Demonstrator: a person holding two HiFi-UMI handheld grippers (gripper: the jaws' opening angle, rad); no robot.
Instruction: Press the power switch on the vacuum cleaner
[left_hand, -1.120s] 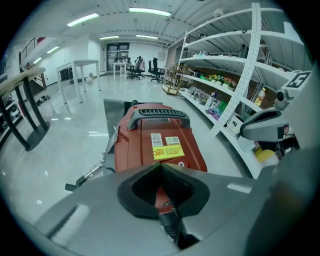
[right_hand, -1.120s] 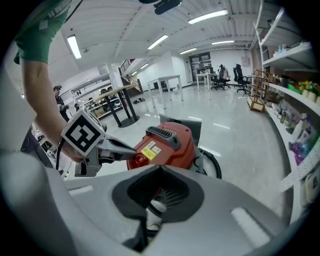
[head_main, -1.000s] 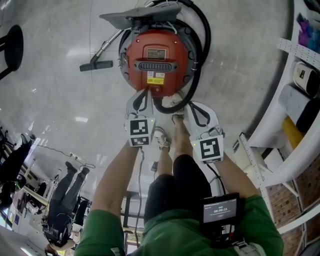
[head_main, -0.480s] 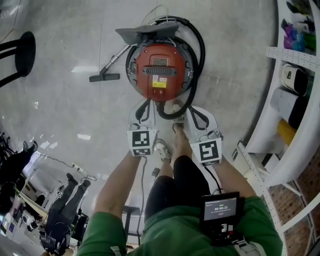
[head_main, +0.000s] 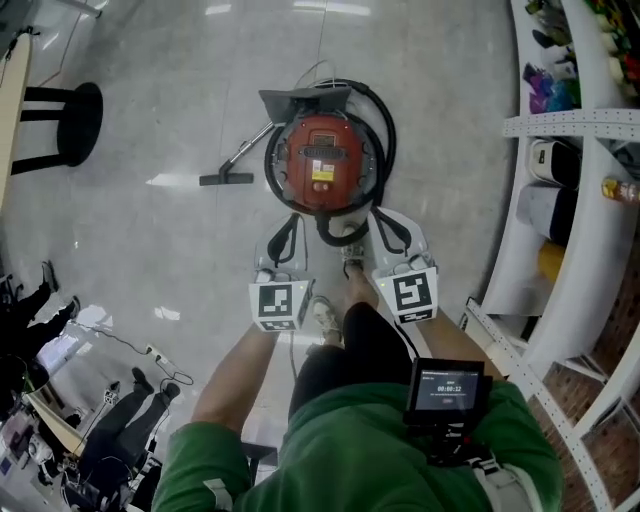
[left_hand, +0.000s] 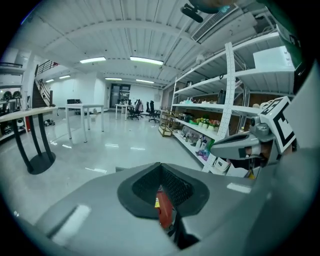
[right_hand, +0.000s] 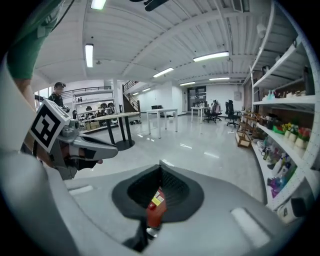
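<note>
Stool (head_main: 75, 125) stands far left on the glossy floor (head_main: 150, 260), well apart from everything else. Next comes the nozzle (head_main: 225, 179), lying flat with its wand running up toward the vacuum.

The left gripper (head_main: 286, 225) is held out in front of the person, its tips pointing at the near side of the vacuum without touching it. In its own view the 2 jaws are closed together on nothing, and a sliver of red shows through the hollow between them.

The vacuum (head_main: 322, 160) is a round red canister on the floor straight ahead, between the 2 grippers and beyond them, with a black hose (head_main: 386, 130) looped round its body. Which feature on its top is the power switch I cannot tell.

The right gripper (head_main: 388, 222) hangs beside the left one, jaws likewise closed and empty. Shelves (head_main: 590, 200) fill the right edge.

No press has begun, I judge. Both grippers look well above the canister, so a long reach down could land off target, on the label or grille. A jaw could also snag the hose loop, or an off-centre push could shift the canister on the smooth floor.
</note>
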